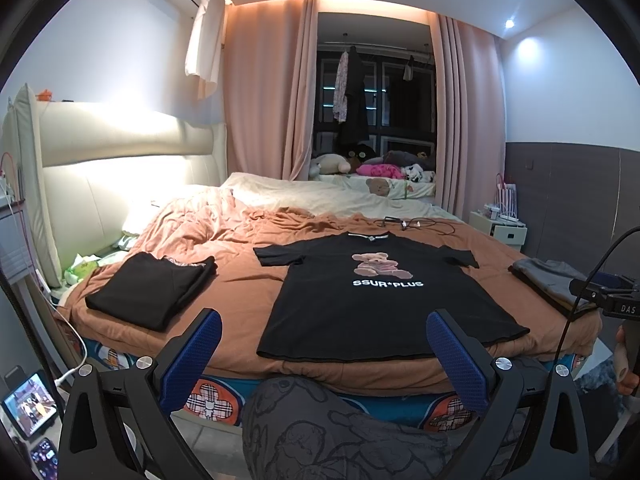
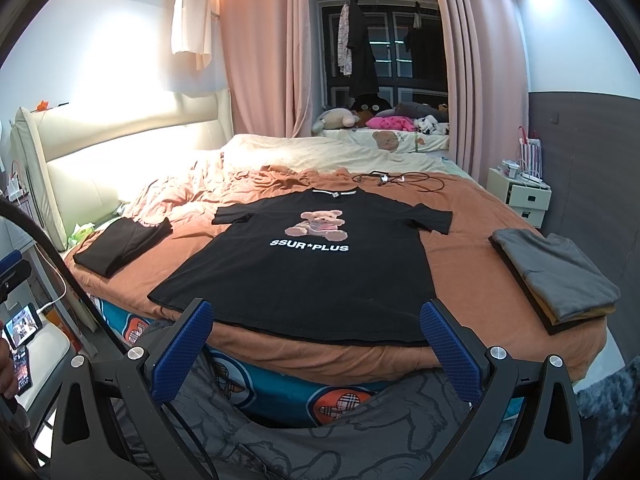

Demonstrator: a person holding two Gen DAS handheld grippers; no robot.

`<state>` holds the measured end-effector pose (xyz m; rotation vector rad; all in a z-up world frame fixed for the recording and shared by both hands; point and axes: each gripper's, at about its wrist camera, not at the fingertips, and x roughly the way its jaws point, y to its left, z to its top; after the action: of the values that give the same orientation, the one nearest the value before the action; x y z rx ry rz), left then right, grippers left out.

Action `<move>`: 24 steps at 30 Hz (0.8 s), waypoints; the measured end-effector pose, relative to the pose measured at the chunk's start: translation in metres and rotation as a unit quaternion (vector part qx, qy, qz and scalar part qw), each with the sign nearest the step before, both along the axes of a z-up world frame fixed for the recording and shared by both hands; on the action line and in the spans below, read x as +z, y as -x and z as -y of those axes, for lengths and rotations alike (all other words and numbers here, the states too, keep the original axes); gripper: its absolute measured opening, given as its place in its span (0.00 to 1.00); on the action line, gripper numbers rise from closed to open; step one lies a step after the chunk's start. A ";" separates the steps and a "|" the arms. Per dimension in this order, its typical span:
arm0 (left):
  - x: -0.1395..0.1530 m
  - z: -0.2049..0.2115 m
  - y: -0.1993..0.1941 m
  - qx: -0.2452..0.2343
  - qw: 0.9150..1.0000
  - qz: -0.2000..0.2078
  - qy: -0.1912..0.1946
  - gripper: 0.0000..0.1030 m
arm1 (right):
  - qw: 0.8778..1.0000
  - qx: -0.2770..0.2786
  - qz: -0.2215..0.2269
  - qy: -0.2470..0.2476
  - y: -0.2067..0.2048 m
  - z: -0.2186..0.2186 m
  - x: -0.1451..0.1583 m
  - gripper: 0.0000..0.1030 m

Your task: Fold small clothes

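Observation:
A black T-shirt (image 1: 380,296) (image 2: 312,264) with a teddy-bear print and white lettering lies spread flat, face up, on the orange-brown blanket, collar away from me and hem at the near bed edge. My left gripper (image 1: 324,332) is open, held just short of the hem with nothing between its blue pads. In the right wrist view my right gripper (image 2: 316,324) is also open and holds nothing, hovering over the near hem. A folded black garment (image 1: 152,288) (image 2: 120,244) rests to the left of the shirt. A folded grey stack (image 1: 556,284) (image 2: 556,272) sits at the right.
The bed (image 1: 240,280) has a rumpled blanket and a cream headboard (image 1: 120,184) at the left. Cables (image 2: 396,180) lie beyond the shirt's collar. A white nightstand (image 2: 524,196) stands at the right. A phone (image 1: 30,404) glows at lower left. A person's patterned trouser leg (image 1: 332,432) shows below the grippers.

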<state>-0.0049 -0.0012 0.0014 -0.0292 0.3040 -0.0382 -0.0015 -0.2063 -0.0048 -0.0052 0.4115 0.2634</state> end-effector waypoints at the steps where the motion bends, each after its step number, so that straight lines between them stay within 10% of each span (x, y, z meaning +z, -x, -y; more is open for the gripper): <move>1: 0.000 -0.001 0.000 0.000 1.000 0.001 0.001 1.00 | 1.000 0.000 0.000 0.000 -0.002 0.000 0.001 1.00; 24: 0.008 -0.060 -0.124 0.029 0.999 -0.029 0.023 1.00 | 0.997 0.047 -0.016 0.051 -0.117 -0.044 -0.003 1.00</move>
<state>0.1189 0.0584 0.0098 -0.0857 0.3611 0.0140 0.1151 -0.1622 -0.0078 -0.1200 0.4559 0.3354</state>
